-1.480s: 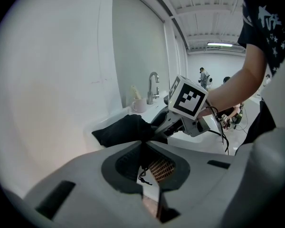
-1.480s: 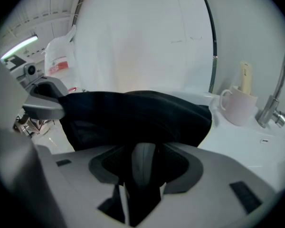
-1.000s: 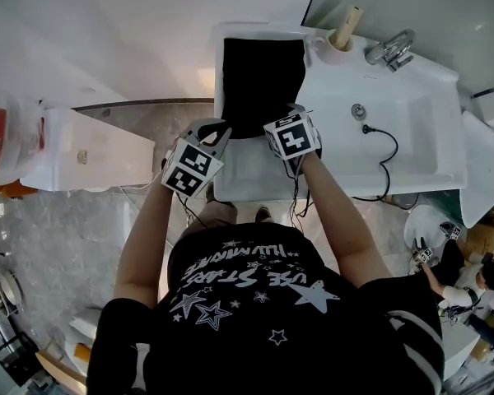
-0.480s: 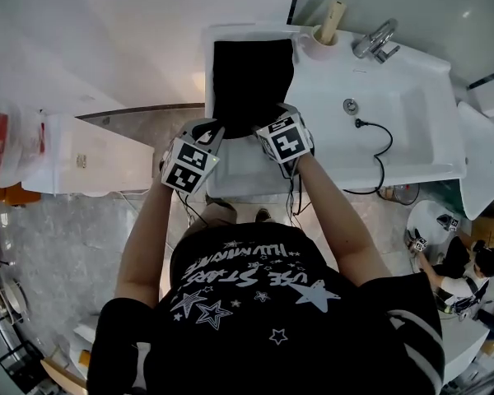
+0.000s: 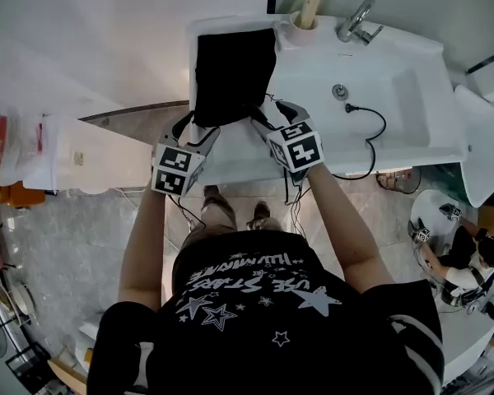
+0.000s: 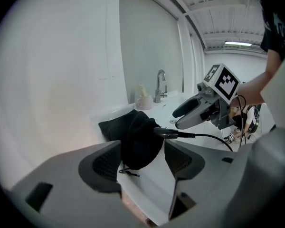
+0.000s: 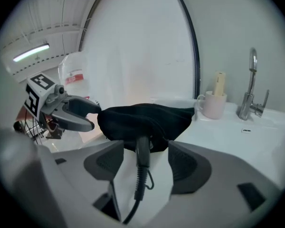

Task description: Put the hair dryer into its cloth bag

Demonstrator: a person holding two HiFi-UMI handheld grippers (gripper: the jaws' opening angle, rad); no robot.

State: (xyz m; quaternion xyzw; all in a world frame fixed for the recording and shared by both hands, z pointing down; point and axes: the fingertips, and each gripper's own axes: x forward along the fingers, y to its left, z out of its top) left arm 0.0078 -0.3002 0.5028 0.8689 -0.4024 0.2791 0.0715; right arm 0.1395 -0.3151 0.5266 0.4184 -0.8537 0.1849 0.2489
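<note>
On counter [image 5: 313,68], cloth bag [image 5: 230,76] lies front-to-back.

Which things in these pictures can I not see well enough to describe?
- Hair dryer's body: all views, hidden inside the black cloth bag; only its black ribbed cord end shows.
- Pale stick in the pale ceramic mug: right gripper view, too small to identify.

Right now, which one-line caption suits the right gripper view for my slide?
Black cloth bag on the white washbasin counter, the hair dryer's cord trailing from its mouth.
</note>
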